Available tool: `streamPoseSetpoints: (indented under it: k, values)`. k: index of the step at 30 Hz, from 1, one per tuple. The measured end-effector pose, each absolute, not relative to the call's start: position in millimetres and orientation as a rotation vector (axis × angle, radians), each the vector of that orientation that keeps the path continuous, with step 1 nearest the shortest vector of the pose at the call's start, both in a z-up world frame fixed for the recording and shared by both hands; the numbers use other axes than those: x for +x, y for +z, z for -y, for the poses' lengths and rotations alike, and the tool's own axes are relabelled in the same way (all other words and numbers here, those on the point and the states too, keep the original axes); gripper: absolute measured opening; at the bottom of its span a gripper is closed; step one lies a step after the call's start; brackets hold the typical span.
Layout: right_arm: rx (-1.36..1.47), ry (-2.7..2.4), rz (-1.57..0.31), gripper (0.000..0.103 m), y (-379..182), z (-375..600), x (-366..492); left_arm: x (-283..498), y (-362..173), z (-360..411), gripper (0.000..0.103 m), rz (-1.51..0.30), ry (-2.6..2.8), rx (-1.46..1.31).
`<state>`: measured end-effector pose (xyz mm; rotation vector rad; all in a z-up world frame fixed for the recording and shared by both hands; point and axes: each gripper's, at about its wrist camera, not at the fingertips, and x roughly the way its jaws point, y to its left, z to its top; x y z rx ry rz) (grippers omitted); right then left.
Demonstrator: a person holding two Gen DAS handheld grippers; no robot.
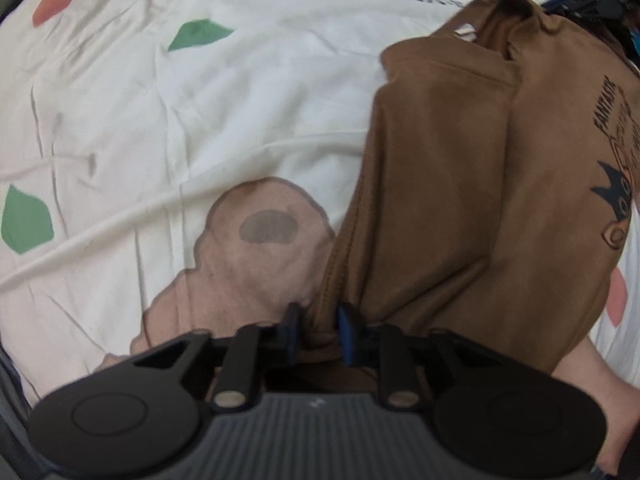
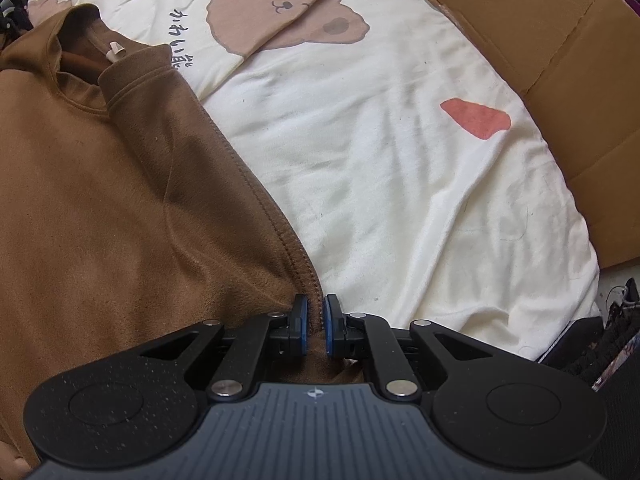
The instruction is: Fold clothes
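Left gripper [image 1: 319, 330]: pinches hem of brown suede-like printed T-shirt [image 1: 460, 184].
Right gripper [image 2: 316, 326]: clamps the opposite stitched hem.
Technique: both grips should move level, hem taut.

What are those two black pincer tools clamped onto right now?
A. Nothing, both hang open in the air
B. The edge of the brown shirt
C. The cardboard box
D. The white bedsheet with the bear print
B. The left gripper and the right gripper each have the brown shirt pinched at its stitched edge between blue pads, with the printed bedsheet lying underneath.
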<state>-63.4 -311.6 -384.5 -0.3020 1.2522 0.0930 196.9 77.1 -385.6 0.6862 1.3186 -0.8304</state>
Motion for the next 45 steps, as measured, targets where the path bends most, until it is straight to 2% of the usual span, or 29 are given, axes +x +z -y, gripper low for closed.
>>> streamPoseSetpoints:
  k: [13, 25, 45]
  values:
    - [-0.381, 0.004, -1.118, 0.005, -346, 310, -58, 202, -334, -84, 0.010, -1.070, -0.606, 0.617]
    - [-0.430, -0.081, -1.014, 0.005, -331, 309, -24, 241, -318, -94, 0.010, -0.964, -0.438, 0.594]
    - [-0.434, -0.100, -0.994, 0.005, -342, 307, 84, 346, -342, -98, 0.010, -0.909, -0.218, 0.571]
